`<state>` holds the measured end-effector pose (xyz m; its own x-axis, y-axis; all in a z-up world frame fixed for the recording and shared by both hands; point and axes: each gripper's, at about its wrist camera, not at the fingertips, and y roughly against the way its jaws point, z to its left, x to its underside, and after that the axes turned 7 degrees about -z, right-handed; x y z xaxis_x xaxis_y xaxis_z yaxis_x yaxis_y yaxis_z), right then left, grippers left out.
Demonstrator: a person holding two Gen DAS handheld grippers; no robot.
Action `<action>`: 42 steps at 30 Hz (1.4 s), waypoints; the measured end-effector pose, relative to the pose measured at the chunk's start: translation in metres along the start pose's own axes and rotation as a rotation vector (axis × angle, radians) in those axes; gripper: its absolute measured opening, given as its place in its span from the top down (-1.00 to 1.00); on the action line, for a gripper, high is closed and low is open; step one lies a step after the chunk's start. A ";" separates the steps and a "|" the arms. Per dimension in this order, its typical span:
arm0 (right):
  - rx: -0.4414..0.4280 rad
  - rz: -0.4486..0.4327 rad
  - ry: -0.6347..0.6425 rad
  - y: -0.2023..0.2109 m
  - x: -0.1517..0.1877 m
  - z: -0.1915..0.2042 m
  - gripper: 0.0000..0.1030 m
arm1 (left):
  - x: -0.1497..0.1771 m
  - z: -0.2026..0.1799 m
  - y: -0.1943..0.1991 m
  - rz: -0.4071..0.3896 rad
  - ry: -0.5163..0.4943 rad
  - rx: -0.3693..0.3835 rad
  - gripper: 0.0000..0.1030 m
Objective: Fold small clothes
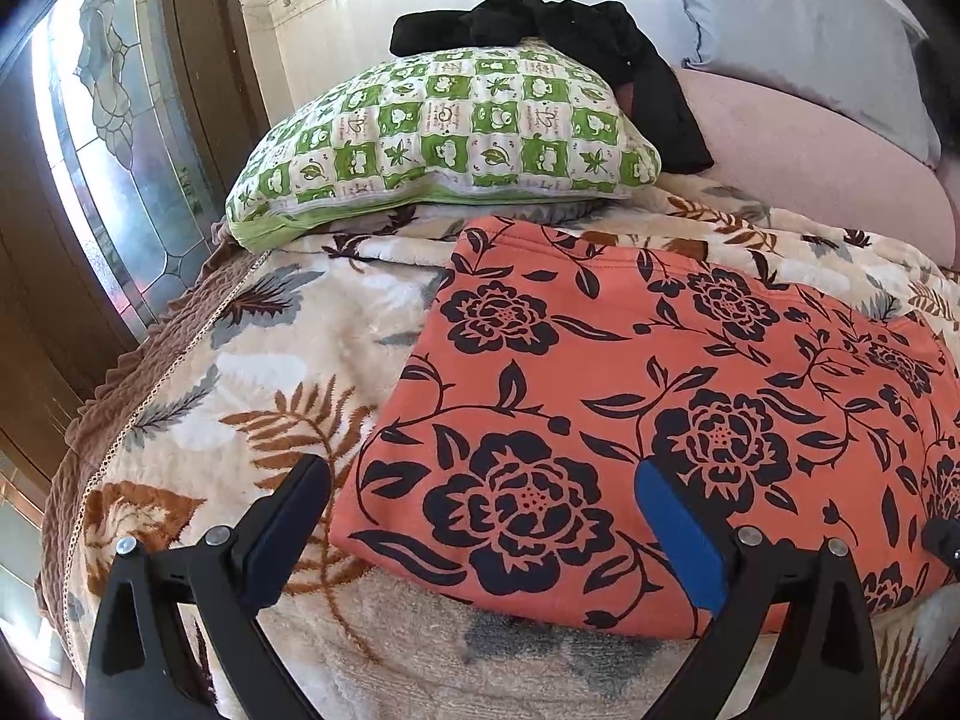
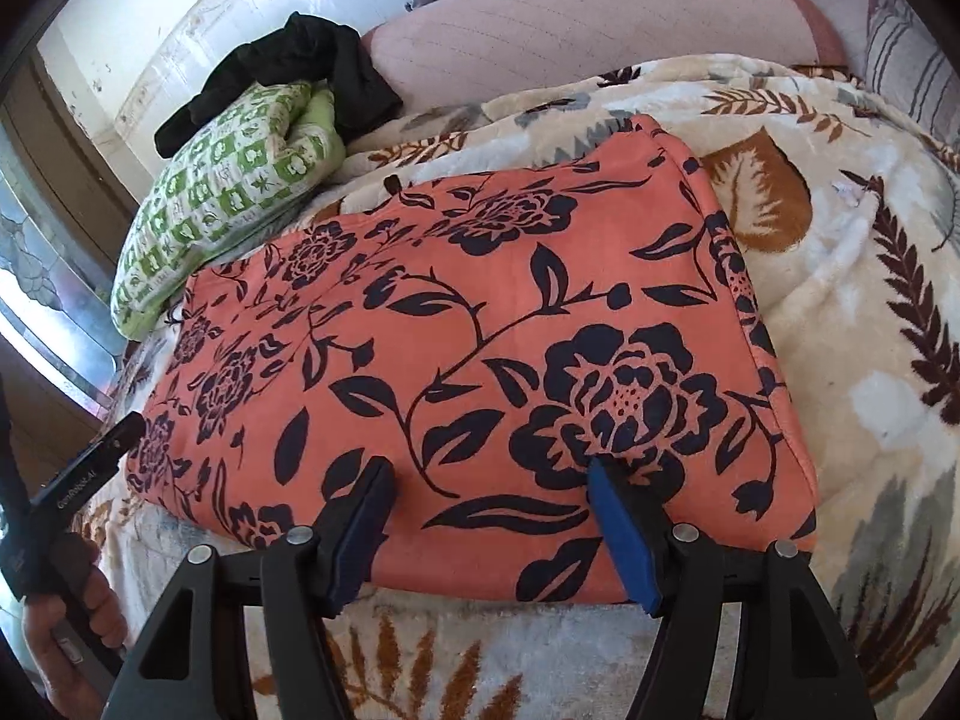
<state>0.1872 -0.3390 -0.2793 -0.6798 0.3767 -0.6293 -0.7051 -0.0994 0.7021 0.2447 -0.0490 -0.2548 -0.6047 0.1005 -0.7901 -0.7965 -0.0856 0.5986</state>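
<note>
An orange garment with a dark floral print [image 1: 630,420] lies folded flat in a rectangle on the leaf-patterned blanket [image 1: 252,372]; it also shows in the right wrist view [image 2: 468,330]. My left gripper [image 1: 480,474] is open over the garment's near left corner, one finger on the blanket, the other above the cloth. My right gripper [image 2: 489,471] is open above the garment's near edge, holding nothing. The left gripper's tip [image 2: 114,441] shows at the left of the right wrist view.
A green checked pillow [image 1: 444,138] lies behind the garment with a black garment [image 1: 576,42] draped on it. A pink cushion [image 1: 810,144] and grey pillow [image 1: 798,36] sit at the back. The bed edge and a stained-glass door [image 1: 108,138] are left.
</note>
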 end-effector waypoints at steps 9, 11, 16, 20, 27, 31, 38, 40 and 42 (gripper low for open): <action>-0.072 -0.054 -0.082 0.027 -0.007 -0.016 -0.38 | -0.001 0.000 0.002 -0.010 0.004 -0.002 -0.98; -0.066 -0.064 -0.100 0.032 -0.009 -0.022 -0.38 | -0.001 0.000 0.002 -0.006 0.004 0.000 -0.98; -0.055 -0.061 -0.118 0.041 -0.009 -0.032 -0.38 | 0.000 -0.002 0.015 -0.038 -0.031 -0.011 -0.98; -0.055 -0.052 -0.103 0.048 -0.004 -0.032 -0.38 | 0.003 0.000 0.026 -0.070 -0.071 -0.037 -0.98; -0.067 -0.036 -0.133 0.052 0.005 -0.033 -0.38 | 0.015 0.017 0.040 0.050 0.041 0.144 -0.98; -0.068 -0.023 -0.154 0.050 0.009 -0.034 -0.38 | 0.028 0.019 0.039 0.119 0.093 0.247 -0.98; -0.235 0.122 -0.265 0.032 0.021 -0.034 -0.40 | 0.034 0.020 0.023 0.204 0.130 0.374 -0.98; -0.252 0.151 -0.310 0.025 0.026 -0.040 -0.41 | 0.033 0.026 0.016 0.223 0.169 0.384 -0.97; -0.252 0.169 -0.358 0.018 0.029 -0.048 -0.41 | 0.032 0.032 0.007 0.248 0.205 0.398 -0.96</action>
<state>0.1457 -0.3739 -0.3008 -0.7083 0.6253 -0.3276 -0.6475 -0.3907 0.6542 0.2195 -0.0149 -0.2720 -0.7935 -0.0749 -0.6039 -0.5948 0.3056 0.7436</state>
